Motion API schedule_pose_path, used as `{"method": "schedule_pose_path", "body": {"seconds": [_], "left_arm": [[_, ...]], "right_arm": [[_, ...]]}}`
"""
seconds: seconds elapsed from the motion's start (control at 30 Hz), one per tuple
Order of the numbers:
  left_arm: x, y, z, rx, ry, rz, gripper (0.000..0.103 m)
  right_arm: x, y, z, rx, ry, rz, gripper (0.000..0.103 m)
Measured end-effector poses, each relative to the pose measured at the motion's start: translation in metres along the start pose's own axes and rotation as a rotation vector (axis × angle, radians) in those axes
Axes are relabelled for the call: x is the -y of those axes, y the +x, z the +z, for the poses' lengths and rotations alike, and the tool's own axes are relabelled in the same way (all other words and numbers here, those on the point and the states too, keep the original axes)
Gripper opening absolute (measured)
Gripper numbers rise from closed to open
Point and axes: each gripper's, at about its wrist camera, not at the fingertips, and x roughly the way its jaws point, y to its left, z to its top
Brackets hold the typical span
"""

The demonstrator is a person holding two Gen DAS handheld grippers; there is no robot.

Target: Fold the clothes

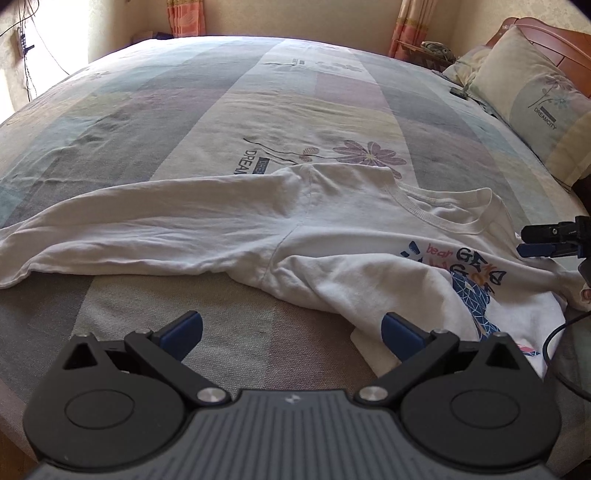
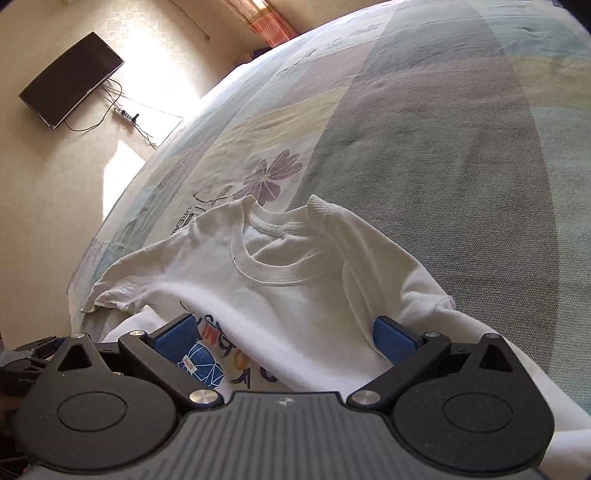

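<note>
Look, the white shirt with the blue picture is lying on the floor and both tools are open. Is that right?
Not quite. The white shirt lies on the bed, not the floor, as the left wrist view shows. Both the left tool and right tool are open.

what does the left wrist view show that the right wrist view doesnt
Only the left wrist view: the floral pillow against the wooden headboard, and the right tool seen from the side.

Only the right wrist view: the black wall-mounted screen and the white power strip below it.

Both: the white printed long-sleeved shirt on the patchwork flower-print bedspread, with each camera's own tool open, left, right.
</note>
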Motion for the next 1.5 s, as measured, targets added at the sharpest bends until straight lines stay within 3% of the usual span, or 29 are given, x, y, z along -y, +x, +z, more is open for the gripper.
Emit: {"method": "schedule_pose_path", "body": {"seconds": [0.17, 0.33, 0.43, 0.57, 0.7, 1.0, 1.13, 1.27, 1.37, 1.47, 1.5], "left_arm": [[0.005, 0.001, -0.002, -0.005, 0.026, -0.006, 0.102], [-0.001, -0.002, -0.007, -0.012, 0.008, 0.014, 0.102], [-0.006, -0.004, -0.009, -0.016, -0.013, 0.027, 0.102], [-0.008, -0.001, -0.011, -0.029, -0.028, 0.029, 0.102], [0.0, -0.001, -0.01, -0.027, 0.0, 0.018, 0.102], [0.016, -0.008, 0.018, 0.033, 0.079, -0.032, 0.102], [0.039, -0.006, 0.06, 0.092, 0.171, -0.111, 0.102], [0.088, 0.016, 0.093, 0.117, 0.271, -0.259, 0.102], [0.139, 0.043, 0.1, 0.078, 0.325, -0.453, 0.102], [0.182, 0.073, 0.098, 0.003, 0.362, -0.623, 0.102], [0.187, 0.08, 0.097, -0.017, 0.363, -0.642, 0.102]], "right_arm": [[0.017, -0.026, 0.023, 0.068, -0.011, -0.005, 0.103], [0.069, -0.031, 0.038, 0.021, 0.123, 0.041, 0.103], [0.097, -0.032, 0.034, -0.048, 0.221, 0.12, 0.103], [0.118, -0.032, 0.027, -0.061, 0.324, 0.239, 0.103], [0.114, -0.012, 0.037, -0.063, 0.346, 0.301, 0.103], [0.103, 0.004, 0.053, -0.112, 0.335, 0.287, 0.103], [0.094, -0.015, 0.042, -0.072, 0.296, 0.172, 0.103], [0.061, -0.036, 0.024, -0.024, 0.081, -0.123, 0.103], [0.05, -0.033, 0.008, -0.029, -0.061, -0.343, 0.103], [0.051, -0.032, -0.006, 0.005, -0.151, -0.397, 0.103], [0.052, -0.033, -0.008, 0.021, -0.157, -0.401, 0.103]]}}
